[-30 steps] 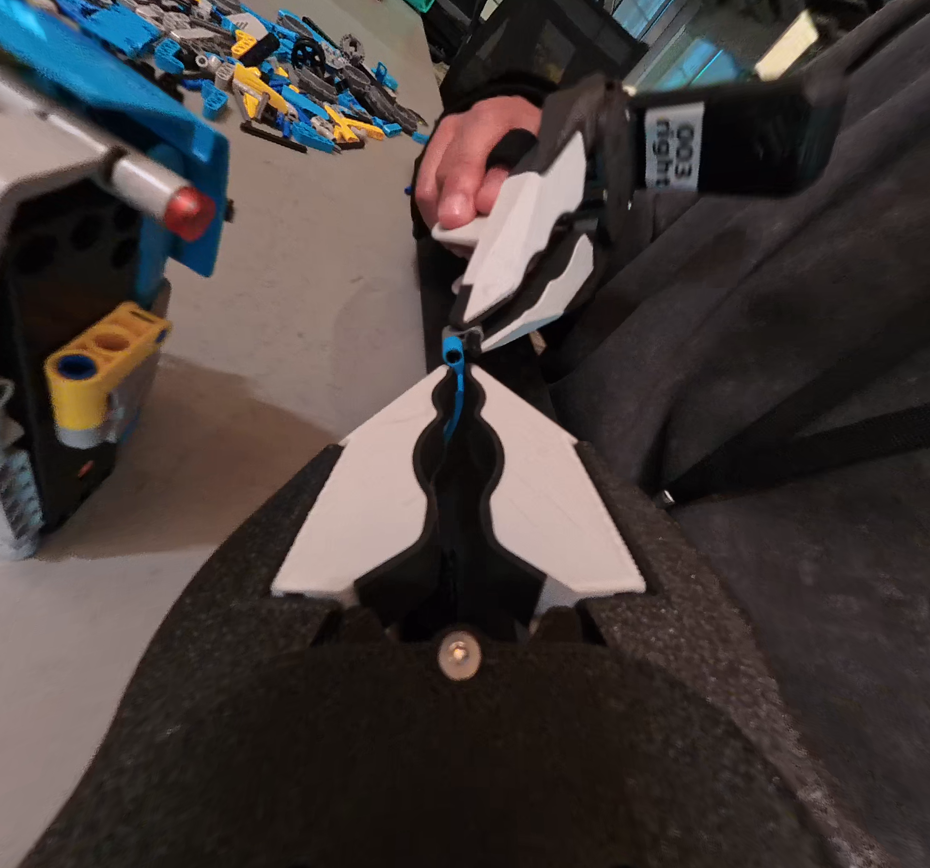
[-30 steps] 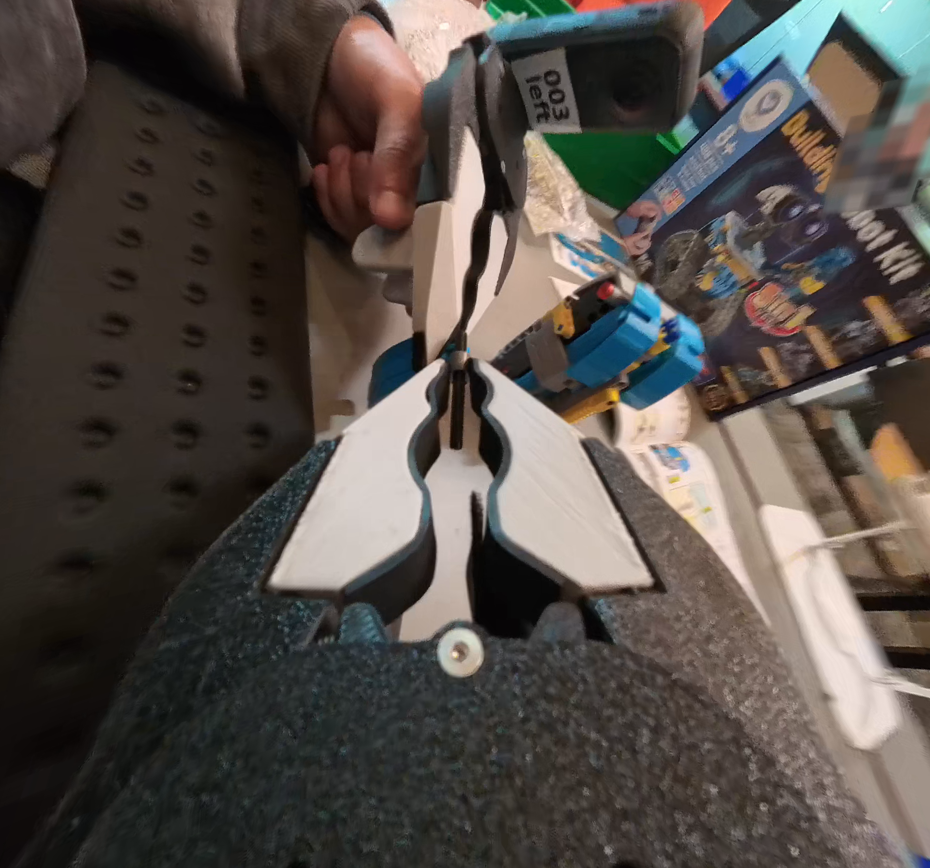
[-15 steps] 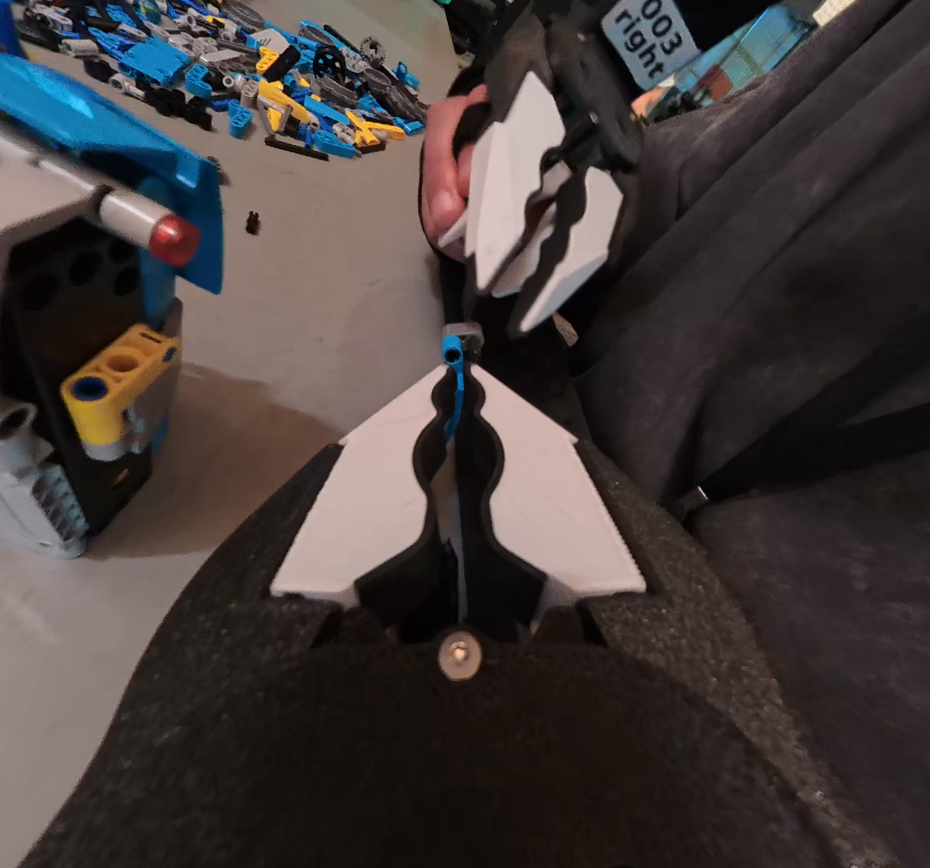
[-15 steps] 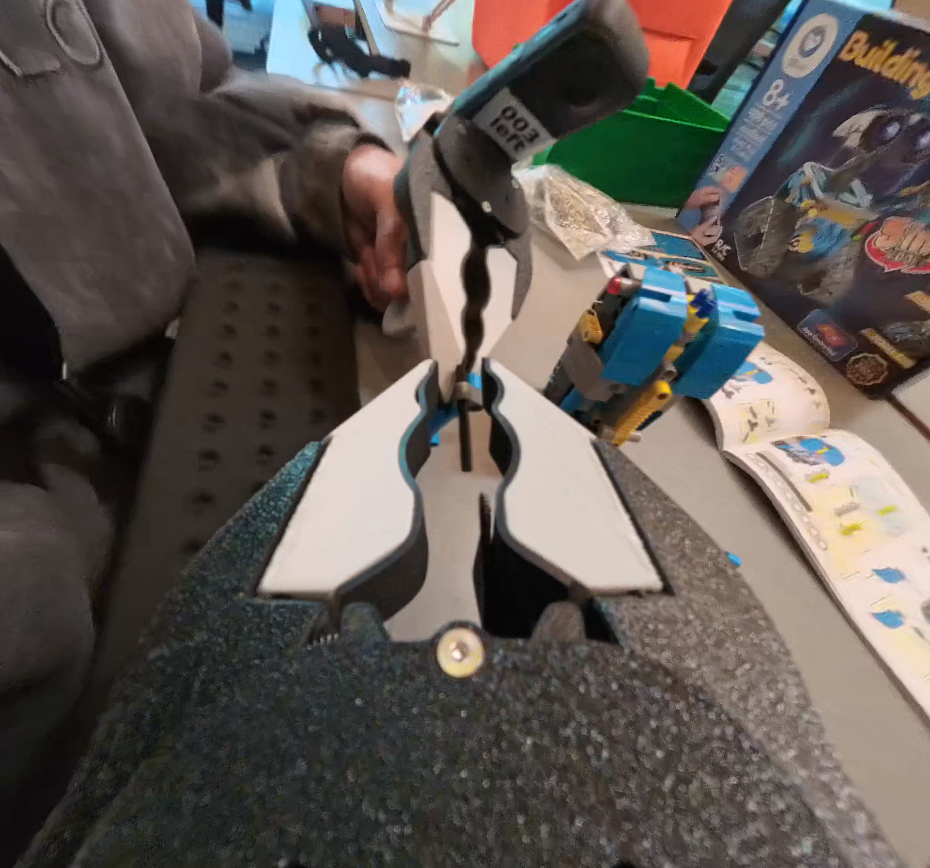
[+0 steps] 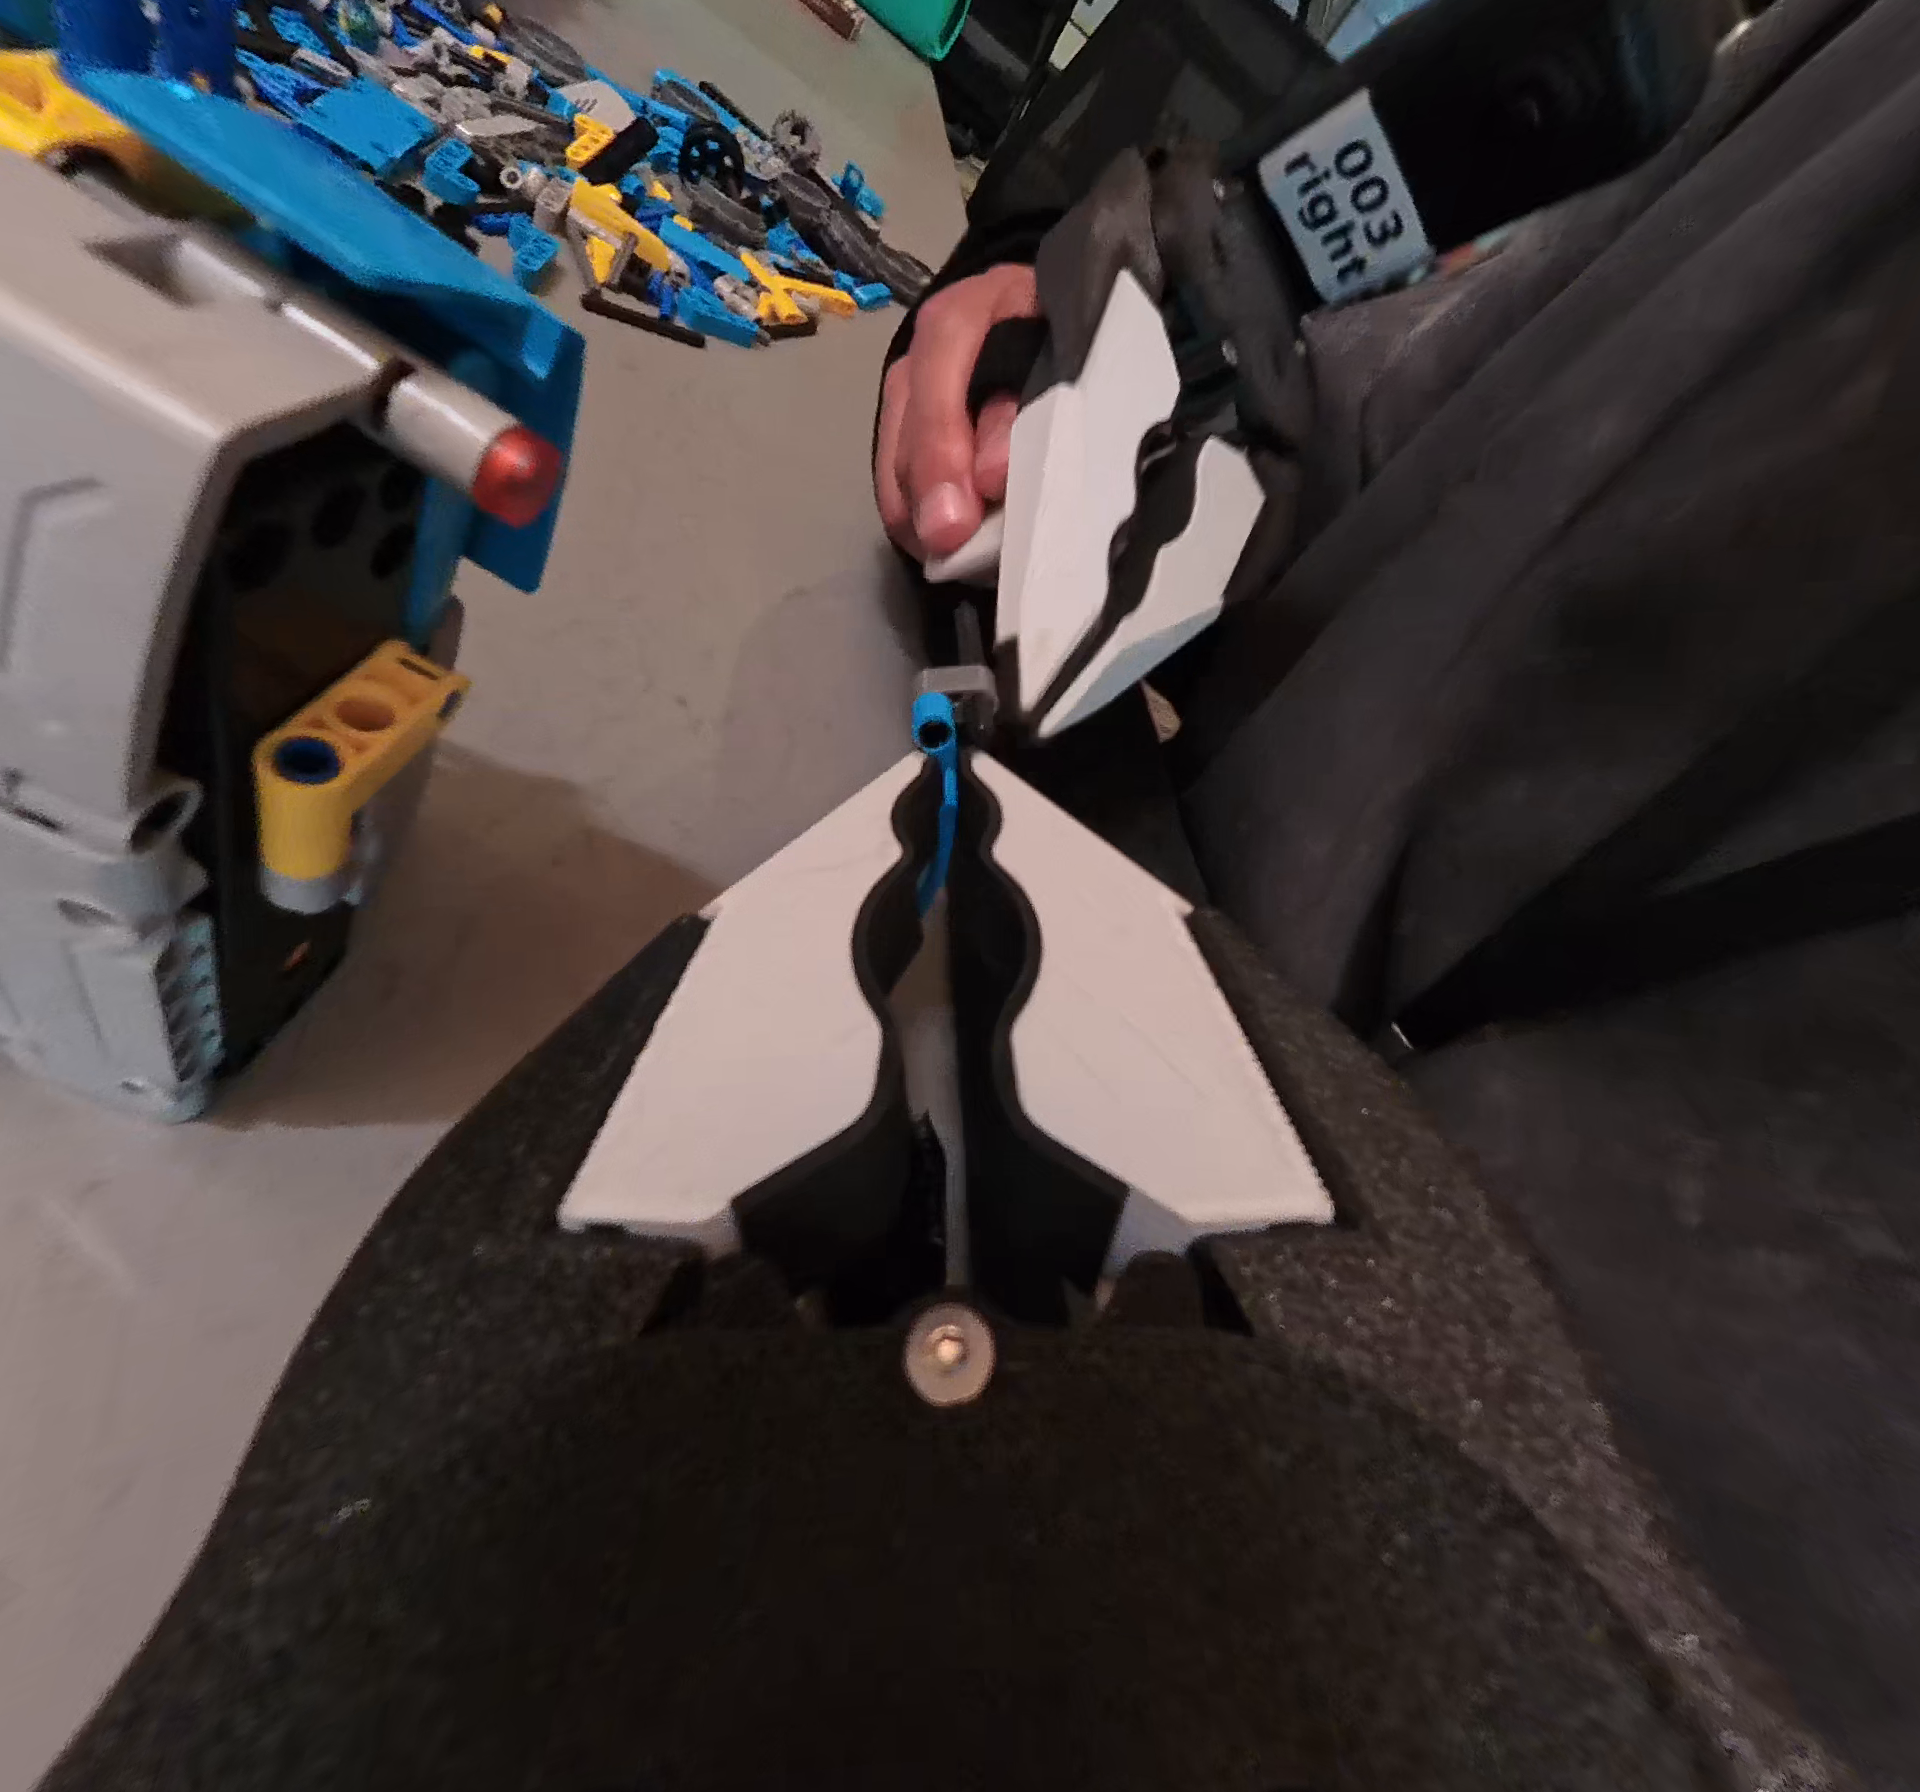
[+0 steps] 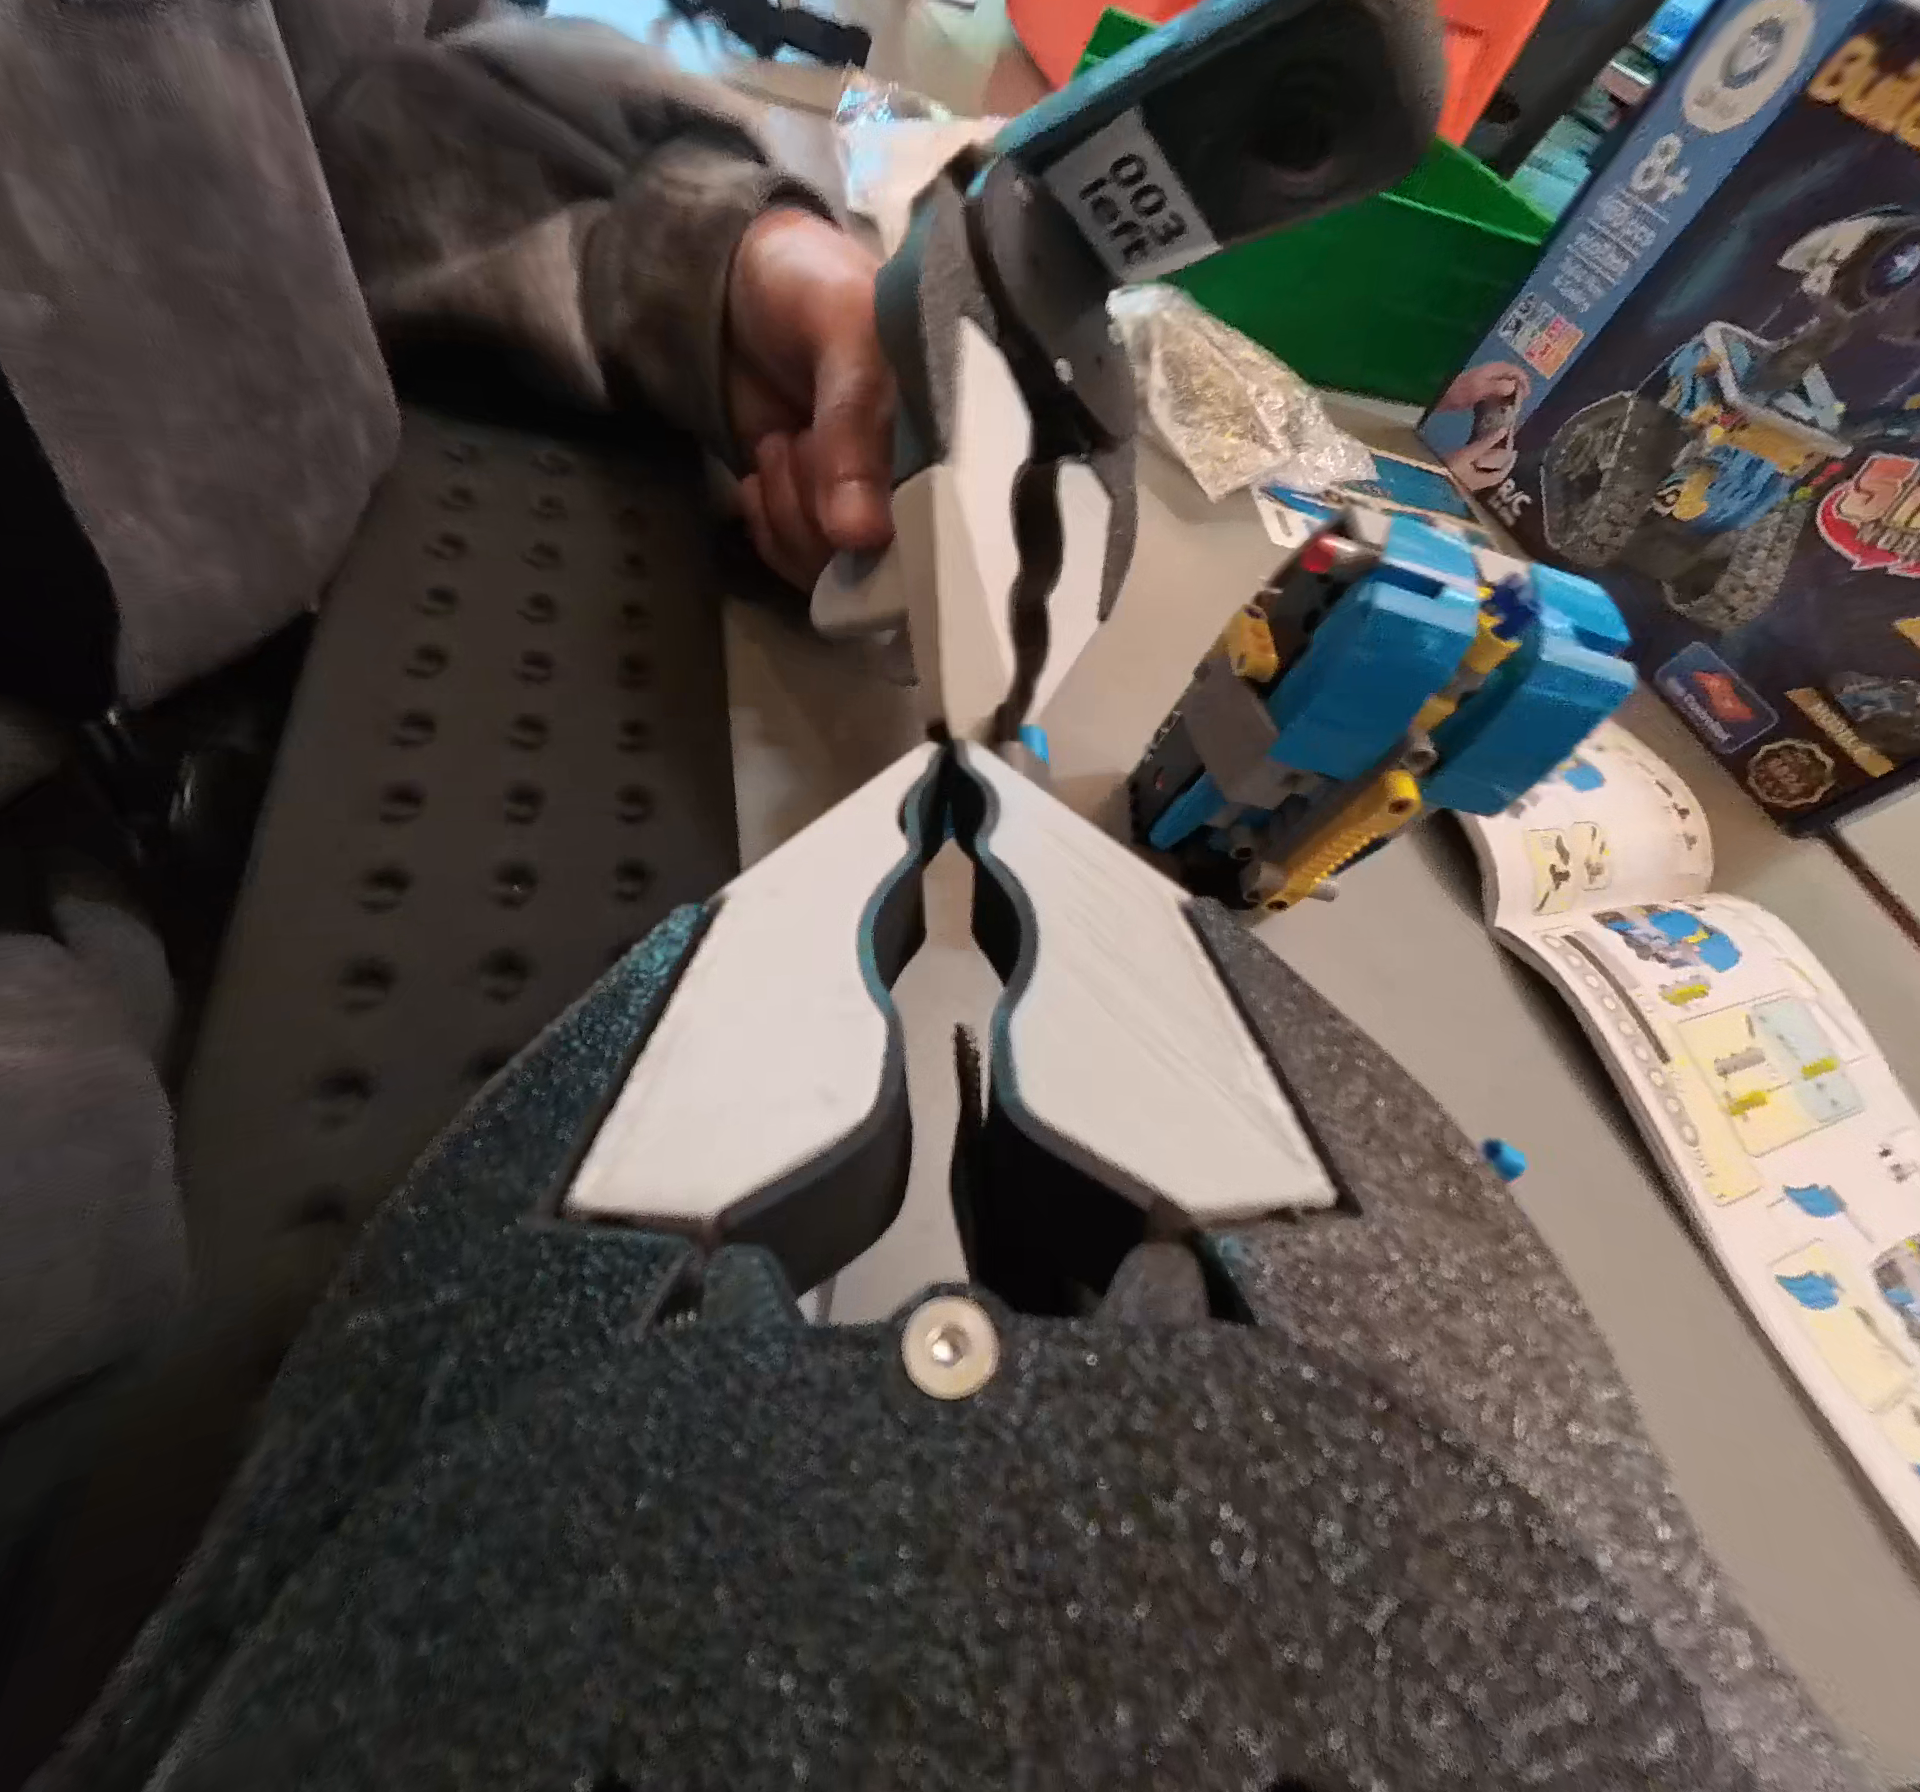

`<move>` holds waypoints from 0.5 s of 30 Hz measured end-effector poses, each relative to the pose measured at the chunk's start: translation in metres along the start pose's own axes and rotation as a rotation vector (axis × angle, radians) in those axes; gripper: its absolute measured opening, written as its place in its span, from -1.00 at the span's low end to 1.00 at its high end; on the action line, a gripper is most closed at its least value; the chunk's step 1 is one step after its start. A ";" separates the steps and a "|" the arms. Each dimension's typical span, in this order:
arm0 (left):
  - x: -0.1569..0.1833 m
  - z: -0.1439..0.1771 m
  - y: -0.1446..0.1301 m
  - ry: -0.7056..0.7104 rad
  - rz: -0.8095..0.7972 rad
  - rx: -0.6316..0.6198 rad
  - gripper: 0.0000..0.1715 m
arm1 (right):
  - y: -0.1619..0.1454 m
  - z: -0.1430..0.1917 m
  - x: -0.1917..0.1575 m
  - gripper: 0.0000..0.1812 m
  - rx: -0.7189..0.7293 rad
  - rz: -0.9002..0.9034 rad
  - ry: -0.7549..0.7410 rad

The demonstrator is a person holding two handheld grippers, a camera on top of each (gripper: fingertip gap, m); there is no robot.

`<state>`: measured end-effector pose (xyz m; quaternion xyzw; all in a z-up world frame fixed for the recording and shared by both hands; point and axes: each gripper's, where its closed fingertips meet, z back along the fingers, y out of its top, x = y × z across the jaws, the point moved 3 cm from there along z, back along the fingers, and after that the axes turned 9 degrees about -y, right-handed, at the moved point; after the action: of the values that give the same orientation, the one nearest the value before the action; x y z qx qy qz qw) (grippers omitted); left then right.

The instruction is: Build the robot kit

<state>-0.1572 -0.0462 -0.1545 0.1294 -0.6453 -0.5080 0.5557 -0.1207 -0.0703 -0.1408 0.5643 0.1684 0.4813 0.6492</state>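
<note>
Blue plastic, a thin connector piece (image 5: 938, 786), is pinched between the pressed-together fingers of the left gripper (image 5: 948, 766), its round end poking past the tips. Meeting it tip to tip, the right gripper (image 6: 951, 755) has its fingers nearly closed, perhaps on a grey part (image 5: 961, 682); the view is poor. A half-built blue model (image 6: 1382, 703) stands nearby on the table (image 5: 675, 516).

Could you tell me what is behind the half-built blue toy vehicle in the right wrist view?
Behind the toy vehicle stands a printed toy box, its lower left corner hidden by the vehicle. Farther back sits a green bin.
</note>
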 end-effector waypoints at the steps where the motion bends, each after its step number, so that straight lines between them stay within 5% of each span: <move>1: -0.001 0.001 0.000 0.011 -0.008 0.001 -0.99 | 0.002 0.002 0.005 -1.00 0.015 -0.041 -0.003; 15: -0.009 0.001 0.001 0.064 -0.027 -0.010 -0.99 | -0.003 0.000 0.024 -1.00 0.020 -0.157 -0.035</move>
<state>-0.1547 -0.0389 -0.1587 0.1516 -0.6228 -0.5141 0.5700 -0.1075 -0.0507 -0.1357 0.5640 0.2056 0.4176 0.6821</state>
